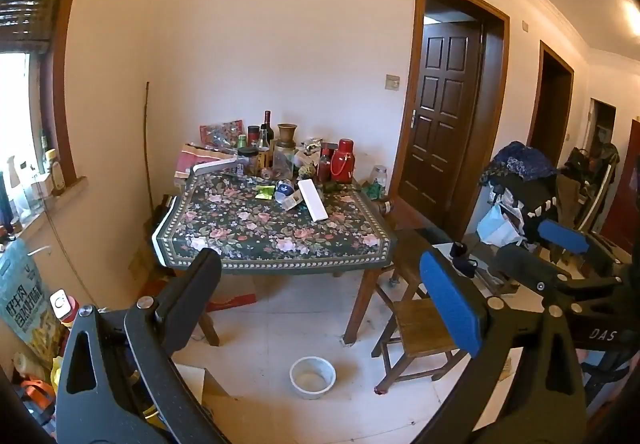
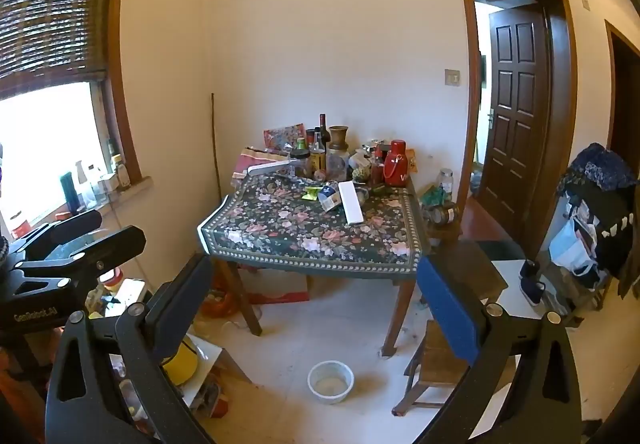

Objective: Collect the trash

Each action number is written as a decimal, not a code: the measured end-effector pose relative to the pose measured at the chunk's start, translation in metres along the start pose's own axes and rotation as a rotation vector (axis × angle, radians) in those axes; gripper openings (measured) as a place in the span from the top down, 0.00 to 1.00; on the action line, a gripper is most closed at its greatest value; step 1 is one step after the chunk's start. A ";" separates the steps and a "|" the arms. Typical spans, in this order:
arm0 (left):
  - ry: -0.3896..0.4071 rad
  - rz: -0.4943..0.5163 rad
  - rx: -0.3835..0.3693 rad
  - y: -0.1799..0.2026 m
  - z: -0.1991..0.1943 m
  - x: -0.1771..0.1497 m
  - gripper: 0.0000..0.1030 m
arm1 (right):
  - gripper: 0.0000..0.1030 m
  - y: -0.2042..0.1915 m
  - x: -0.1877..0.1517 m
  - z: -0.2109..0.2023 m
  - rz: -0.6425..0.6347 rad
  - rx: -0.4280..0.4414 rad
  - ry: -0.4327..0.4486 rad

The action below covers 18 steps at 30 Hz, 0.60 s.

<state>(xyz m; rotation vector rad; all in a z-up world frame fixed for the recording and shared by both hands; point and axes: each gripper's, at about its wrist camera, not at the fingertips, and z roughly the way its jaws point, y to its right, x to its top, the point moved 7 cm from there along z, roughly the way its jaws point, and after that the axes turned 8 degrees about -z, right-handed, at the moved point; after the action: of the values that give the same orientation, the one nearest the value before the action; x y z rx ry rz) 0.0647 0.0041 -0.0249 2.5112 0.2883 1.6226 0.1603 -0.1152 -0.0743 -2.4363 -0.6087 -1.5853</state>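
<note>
Your trash sits ahead and slightly below both grippers, well apart from them, on the far half of the counter with its floral cloth. The left gripper and the right gripper both stand wide apart with nothing between the pads. Neither is clearly nearer. In the right wrist view the litter lies close to the centre line; in the left wrist view it also falls between the fingers.

The pieces cluster together: a crumpled green wrapper, thin and glossy, just beside a squashed white and blue carton lying on its side, likely soft and easy to crush. Touching that is a long white box, flat and rigid, its long axis running away from you and angled a little left at the far end. Behind them stands a crowd of bottles and jars, with a red flask close by.
</note>
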 end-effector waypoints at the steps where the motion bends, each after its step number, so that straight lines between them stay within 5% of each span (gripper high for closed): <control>1: -0.001 0.001 0.000 0.000 0.000 0.000 0.03 | 0.02 0.000 -0.001 0.001 0.027 0.014 -0.016; 18: -0.025 -0.012 0.016 -0.001 0.008 -0.006 0.03 | 0.02 0.001 -0.004 0.005 0.021 0.023 -0.017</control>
<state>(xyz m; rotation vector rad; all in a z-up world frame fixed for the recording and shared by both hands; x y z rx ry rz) 0.0696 0.0038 -0.0333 2.5343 0.3139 1.5889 0.1628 -0.1152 -0.0803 -2.4343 -0.5991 -1.5425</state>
